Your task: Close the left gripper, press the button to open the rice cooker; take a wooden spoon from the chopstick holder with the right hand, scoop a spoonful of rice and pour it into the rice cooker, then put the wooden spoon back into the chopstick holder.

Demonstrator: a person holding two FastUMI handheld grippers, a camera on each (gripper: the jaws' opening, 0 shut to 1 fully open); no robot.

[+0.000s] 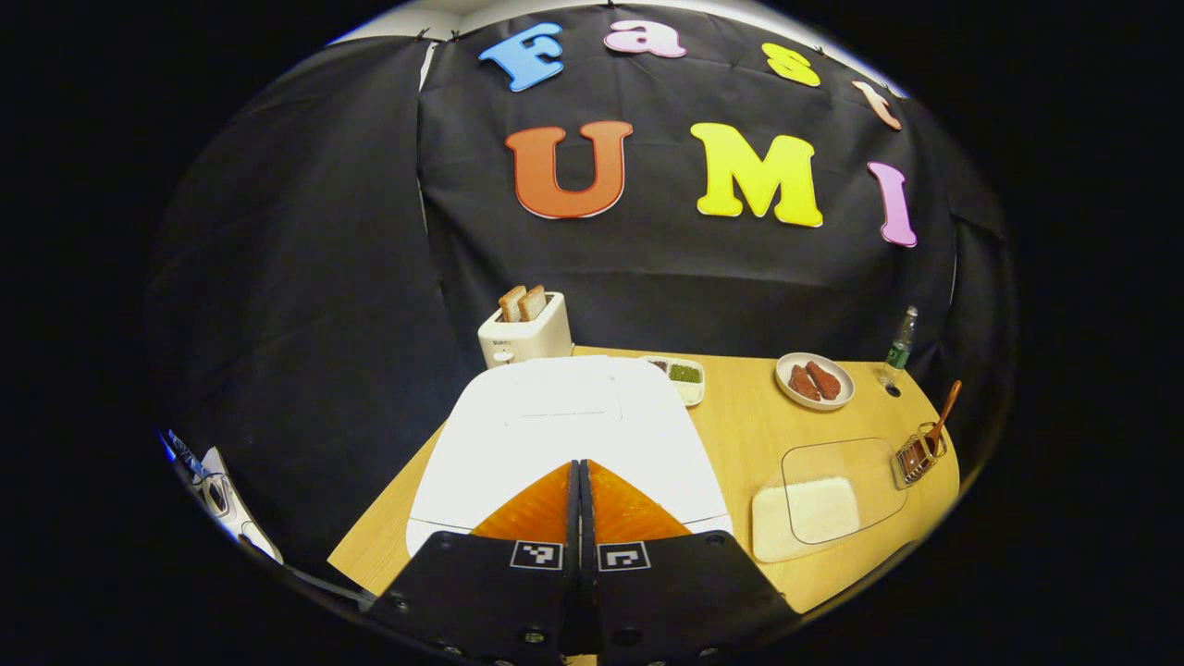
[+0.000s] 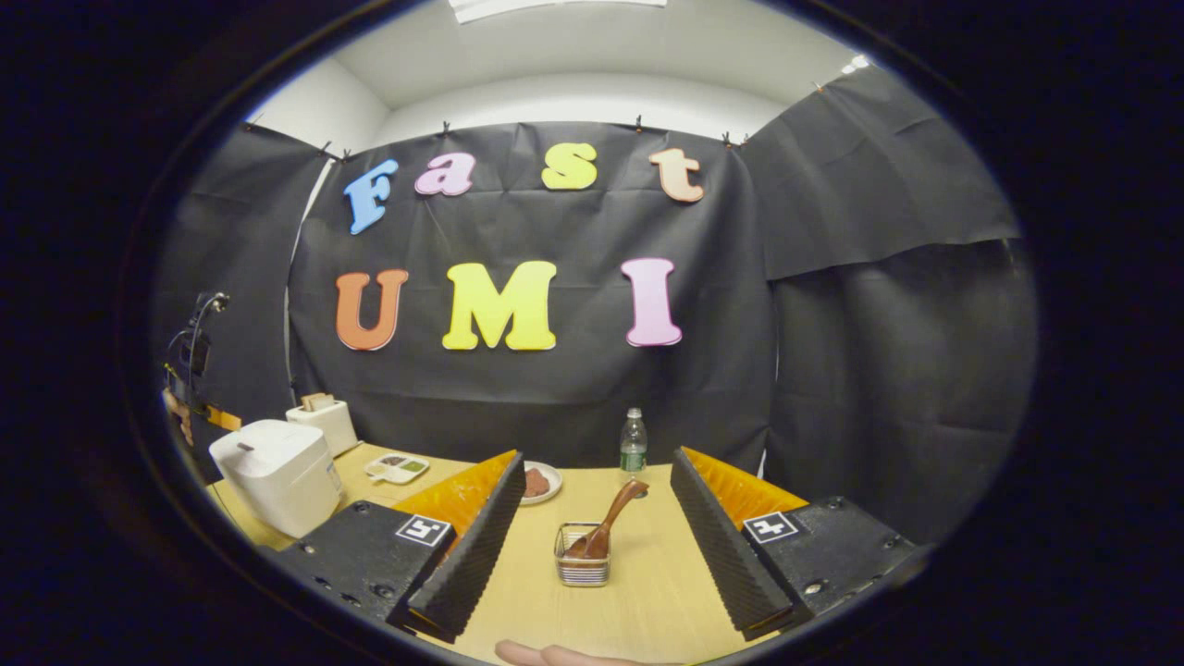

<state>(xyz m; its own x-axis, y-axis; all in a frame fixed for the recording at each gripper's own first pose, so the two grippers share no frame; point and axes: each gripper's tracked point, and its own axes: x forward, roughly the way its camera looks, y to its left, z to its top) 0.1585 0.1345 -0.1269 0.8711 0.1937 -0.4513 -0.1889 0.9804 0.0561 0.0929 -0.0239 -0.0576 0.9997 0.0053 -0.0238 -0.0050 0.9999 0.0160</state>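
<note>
Table (image 1: 740, 435): light wood top, carries everything below.
Rice cooker (image 1: 564, 435): white, lid down; landmark for all else. In left gripper view it sits right under the cam; in right gripper view (image 2: 277, 474) far left on table.
Left gripper (image 1: 584, 481): fingers pressed together, no gap, nothing between them; tips over front part of cooker lid. Can't tell if touching lid.
Right gripper (image 2: 592, 518): jaws spread wide, nothing held; off to right of cooker, well apart from it, pointed at chopstick holder.
Toaster (image 1: 524, 333): white, just behind cooker, w/ two bread slices sticking up.
Rice container (image 1: 823, 504): clear lid on, white rice inside; right of cooker, near table front edge.
Plate (image 1: 814, 380): white, two reddish-brown pieces on it; right of cooker & further back.
Divided dish (image 1: 680, 377): small, w/ green stuff; just at cooker's back right corner.
Bottle (image 1: 898, 347): clear, green label, upright; far right of cooker, at table back.
Chopstick holder (image 2: 582, 555): small wire basket, far right of cooker, between right gripper's spread fingers in its view, not touched.
Wooden spoon (image 2: 610, 525): in holder, handle leaning up & out.
Fingers (image 2: 555, 655): person's, at bottom edge of right gripper view.
</note>
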